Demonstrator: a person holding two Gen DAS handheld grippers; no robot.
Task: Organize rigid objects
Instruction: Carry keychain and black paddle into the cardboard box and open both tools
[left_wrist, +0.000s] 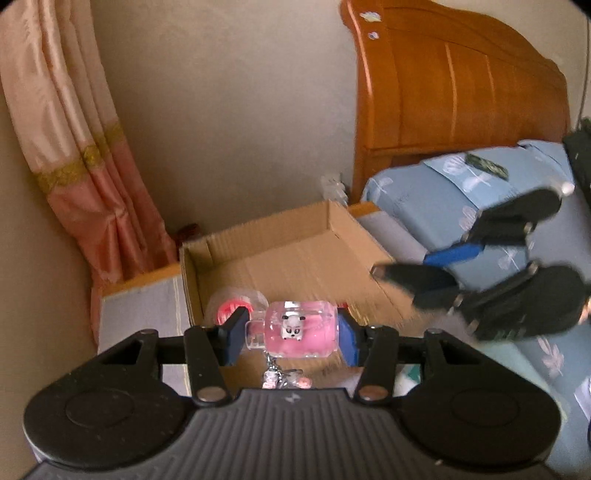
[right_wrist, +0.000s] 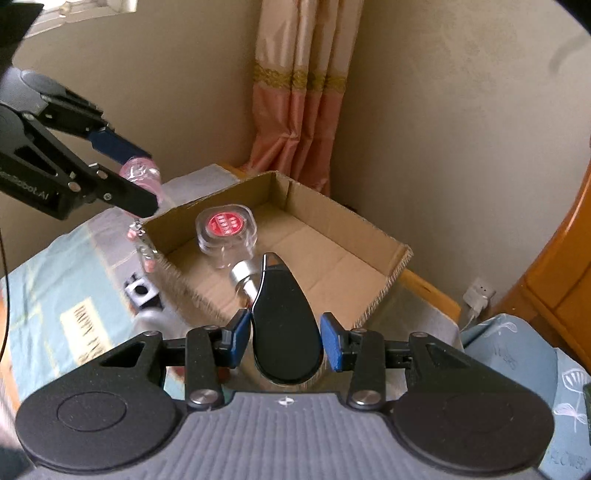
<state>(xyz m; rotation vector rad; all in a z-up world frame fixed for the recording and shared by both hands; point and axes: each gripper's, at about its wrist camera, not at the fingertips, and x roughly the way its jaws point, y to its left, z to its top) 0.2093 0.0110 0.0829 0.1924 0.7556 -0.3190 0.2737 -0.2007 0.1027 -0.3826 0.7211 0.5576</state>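
My left gripper (left_wrist: 290, 334) is shut on a clear pink bottle charm (left_wrist: 295, 328) with a panda figure and a dangling chain, held above the near edge of an open cardboard box (left_wrist: 258, 236). It also shows in the right wrist view (right_wrist: 138, 190) at the box's left corner. My right gripper (right_wrist: 284, 341) is shut on a black teardrop-shaped object (right_wrist: 286, 325), held over the box (right_wrist: 332, 236). Inside the box lie a clear round case with a red label (right_wrist: 226, 226) and a silver cylinder (right_wrist: 243, 277).
The box stands on a bed with blue patterned bedding (left_wrist: 461, 177). A wooden headboard (left_wrist: 454, 81) is at the back right, a pink curtain (left_wrist: 74, 147) at the left. A small grey cube (right_wrist: 139, 291) lies on the bedding left of the box. A wall socket (right_wrist: 478, 291) is nearby.
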